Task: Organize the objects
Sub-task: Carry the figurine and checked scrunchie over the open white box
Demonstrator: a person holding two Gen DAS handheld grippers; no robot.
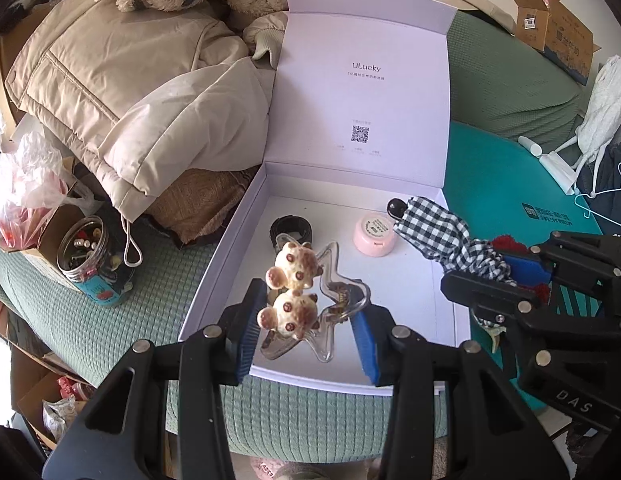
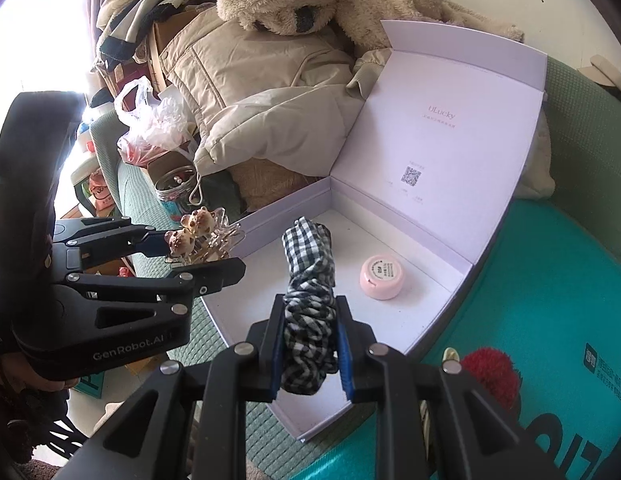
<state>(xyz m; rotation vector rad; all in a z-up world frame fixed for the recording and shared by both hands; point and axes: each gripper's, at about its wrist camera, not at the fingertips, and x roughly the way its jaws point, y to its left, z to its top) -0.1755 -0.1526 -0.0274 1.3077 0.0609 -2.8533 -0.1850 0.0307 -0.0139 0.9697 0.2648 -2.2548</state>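
1. My fingers wear blue pads on black arms.
2. My checked scrunchie is black and white.
3. The box is pale lilac.
4. The round case is pink.
5. My clear clip's bears are cream with brown spots.

Green sofa, bright window

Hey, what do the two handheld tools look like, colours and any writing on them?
Both are matte black plastic with angular cut-out linkages and round silver pins, and each finger carries a ribbed blue pad. The left tool has white "GenRobot.AI" lettering on its body; the right tool shows "DAS". No cables or sleeves are visible.
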